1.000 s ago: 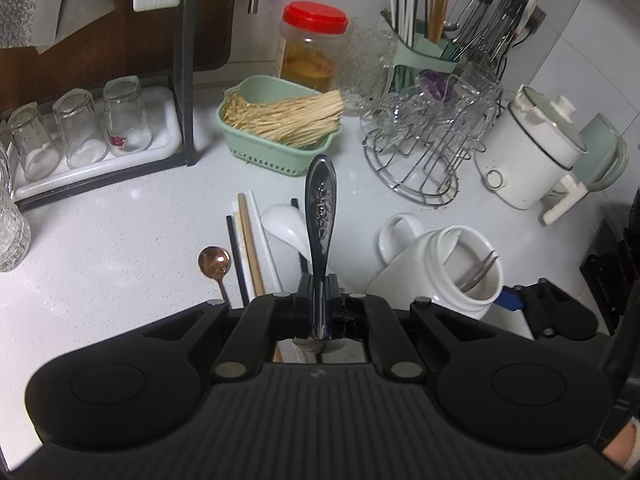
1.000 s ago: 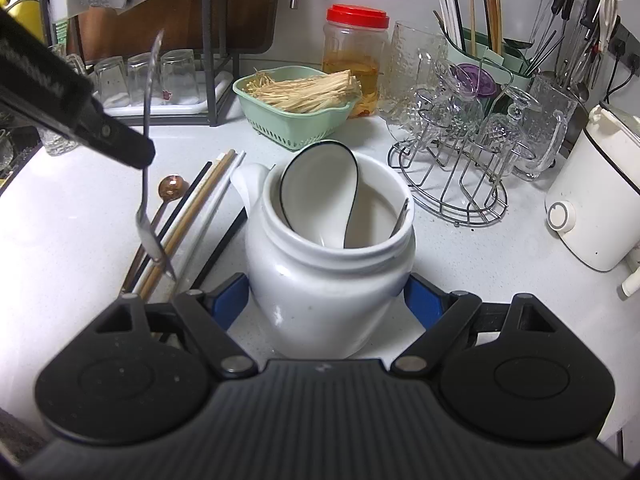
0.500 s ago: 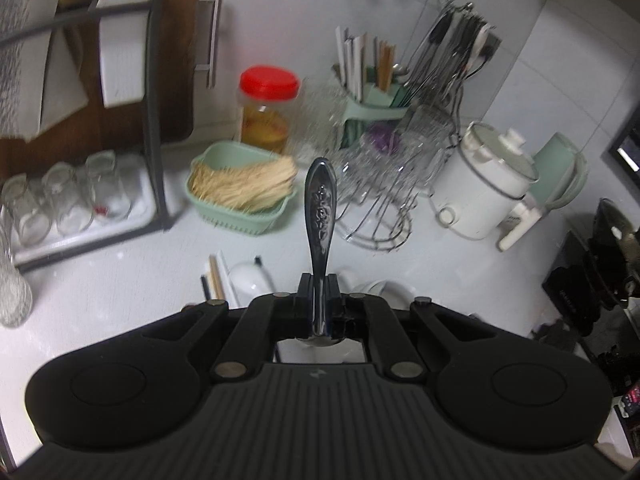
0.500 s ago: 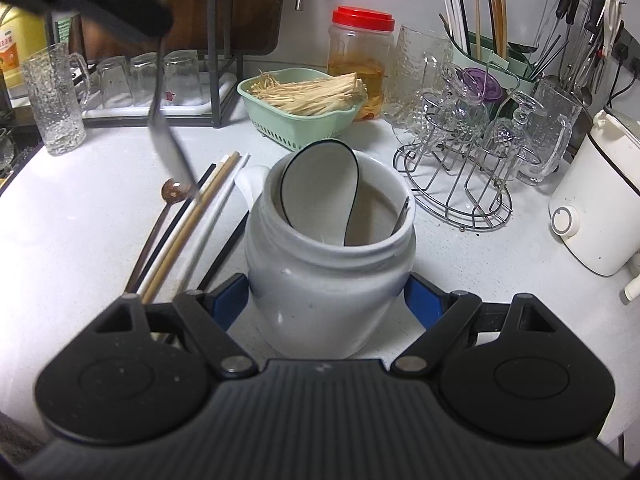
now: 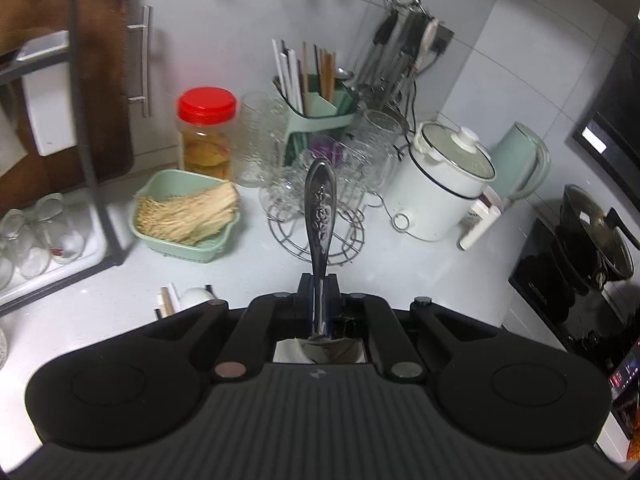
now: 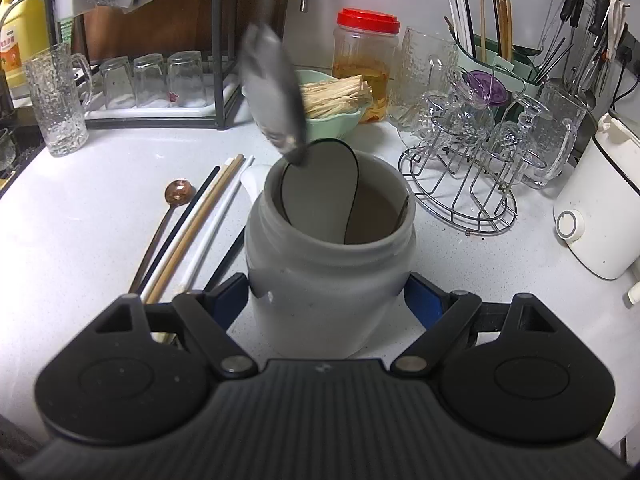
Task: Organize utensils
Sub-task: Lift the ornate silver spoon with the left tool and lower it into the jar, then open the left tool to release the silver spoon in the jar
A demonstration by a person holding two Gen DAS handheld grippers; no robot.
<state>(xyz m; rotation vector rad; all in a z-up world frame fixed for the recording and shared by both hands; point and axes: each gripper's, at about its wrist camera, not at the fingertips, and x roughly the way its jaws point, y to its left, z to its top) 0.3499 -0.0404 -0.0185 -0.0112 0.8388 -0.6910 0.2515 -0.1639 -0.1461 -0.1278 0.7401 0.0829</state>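
No words or numbers can be read with certainty. A yellow pump bottle [image 6: 18,32] at the desk's far left corner carries an orange and white label with print too small to make out. One upturned drinking glass [image 6: 188,74] in the rack beside it bears a small red mark, also unreadable.
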